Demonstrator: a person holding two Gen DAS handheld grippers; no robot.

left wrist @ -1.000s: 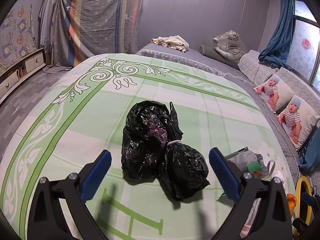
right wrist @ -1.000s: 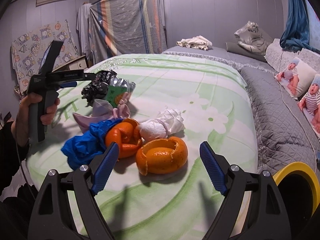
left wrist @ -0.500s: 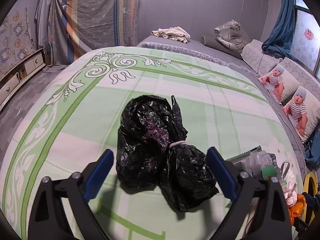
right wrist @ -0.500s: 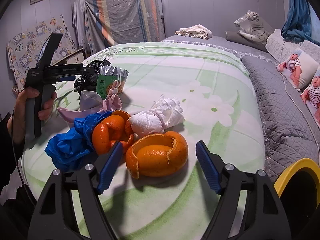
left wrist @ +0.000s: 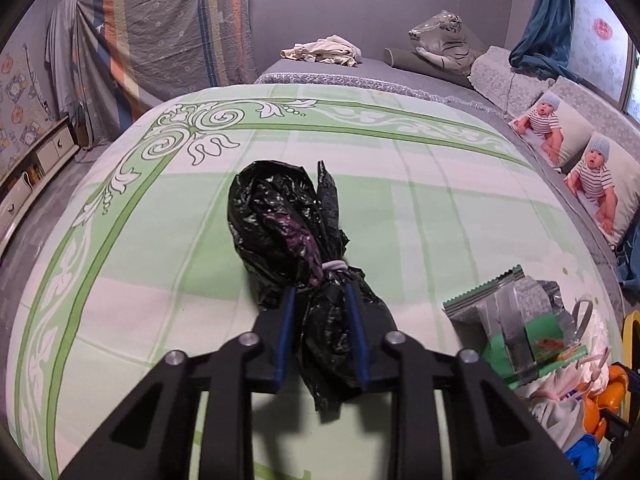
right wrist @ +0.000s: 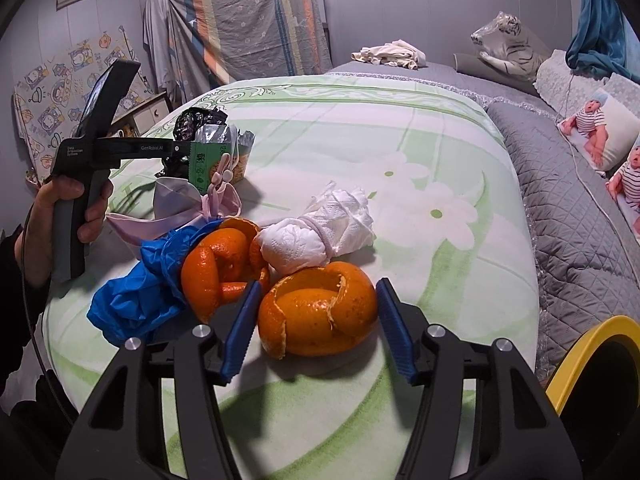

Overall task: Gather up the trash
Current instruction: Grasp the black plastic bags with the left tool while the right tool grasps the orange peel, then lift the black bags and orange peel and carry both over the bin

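Left wrist: gripper (left wrist: 320, 300) newly clamped on black bag (left wrist: 288, 224).

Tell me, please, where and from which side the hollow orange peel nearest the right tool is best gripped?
Grip the orange peel across its rounded outer walls, coming from the near side as the right tool does now, its closing jaws flanking the shell. The cup shape offers two opposed sides; a gentle squeeze seems wise, since the split rim may fold.
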